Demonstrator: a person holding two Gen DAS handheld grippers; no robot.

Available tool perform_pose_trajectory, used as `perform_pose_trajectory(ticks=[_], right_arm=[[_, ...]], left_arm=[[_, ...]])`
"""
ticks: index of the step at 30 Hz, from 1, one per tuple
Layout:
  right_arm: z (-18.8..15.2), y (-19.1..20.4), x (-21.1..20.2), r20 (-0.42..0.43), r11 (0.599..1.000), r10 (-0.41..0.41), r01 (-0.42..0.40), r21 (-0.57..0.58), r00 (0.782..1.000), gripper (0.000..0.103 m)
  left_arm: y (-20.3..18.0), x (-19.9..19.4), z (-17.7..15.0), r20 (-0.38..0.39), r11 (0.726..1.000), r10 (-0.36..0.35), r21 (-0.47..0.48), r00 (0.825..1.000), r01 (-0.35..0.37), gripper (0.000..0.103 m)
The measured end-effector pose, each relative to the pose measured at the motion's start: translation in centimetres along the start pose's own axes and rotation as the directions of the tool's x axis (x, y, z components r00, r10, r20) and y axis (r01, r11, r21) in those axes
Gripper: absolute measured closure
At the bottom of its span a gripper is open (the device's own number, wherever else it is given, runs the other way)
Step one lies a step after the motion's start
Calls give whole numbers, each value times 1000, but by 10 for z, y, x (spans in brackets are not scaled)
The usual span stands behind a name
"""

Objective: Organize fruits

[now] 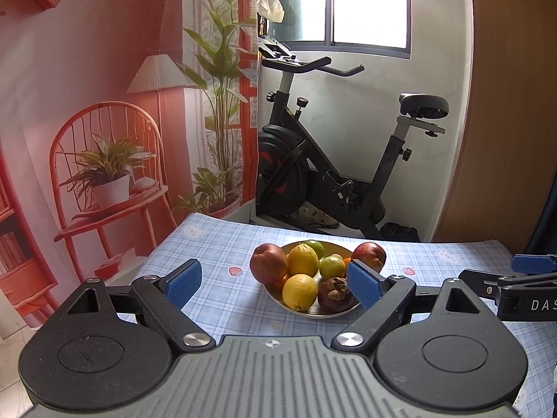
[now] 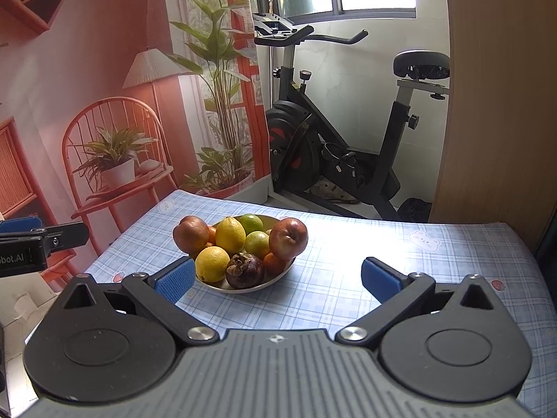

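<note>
**Both tools wide open, short of the fruit bowl**

I hold my left tool [image 1: 273,287] with its blue pads spread wide and nothing between them. My right tool [image 2: 276,280] stands just as wide and it grips nothing either. Both hang above the bench [image 2: 400,254], which is covered by a blue checked cloth printed with small bears and strawberries.

The shallow metal bowl [image 1: 278,301] sits on that cloth ahead of both tools. From my left tool it lies ahead and a little right of centre; the right pad [image 1: 363,287] overlaps the bowl's near right edge in the picture, though I cannot tell whether it touches. From my right tool the bowl [image 2: 275,278] lies ahead and to the left, just beyond the left pad [image 2: 174,284], and the right pad [image 2: 379,278] is over bare cloth, well apart from it.

Heaped in the bowl are two reddish-brown apples, one on the left [image 1: 268,264] and one on the right [image 1: 369,256]; two yellow lemons, one behind [image 1: 303,260] and one nearer me [image 1: 299,292]; two green limes, one at the back [image 1: 315,248] and one in the middle [image 1: 331,267]; a dark purple mangosteen [image 1: 336,294] at the near edge; and bits of small orange fruit [image 2: 273,263] tucked beneath the others.

My right tool's arm [image 1: 522,289] shows at the right edge of the left view, beside the bowl.
</note>
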State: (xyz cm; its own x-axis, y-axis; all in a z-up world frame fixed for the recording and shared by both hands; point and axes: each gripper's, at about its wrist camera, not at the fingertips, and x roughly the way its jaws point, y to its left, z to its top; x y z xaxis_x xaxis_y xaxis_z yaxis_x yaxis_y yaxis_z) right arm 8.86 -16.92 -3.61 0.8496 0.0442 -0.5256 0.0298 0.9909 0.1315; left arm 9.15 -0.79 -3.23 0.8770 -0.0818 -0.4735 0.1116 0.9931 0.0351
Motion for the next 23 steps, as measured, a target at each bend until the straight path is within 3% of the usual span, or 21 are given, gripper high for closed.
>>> perform_pose_trajectory(ticks=[23], right_arm=[[0,-4,0,-7,1000,0,0,1,1000,0]], left_arm=[[4,1,3,-5,1000,-6,-26,1000,5,11]])
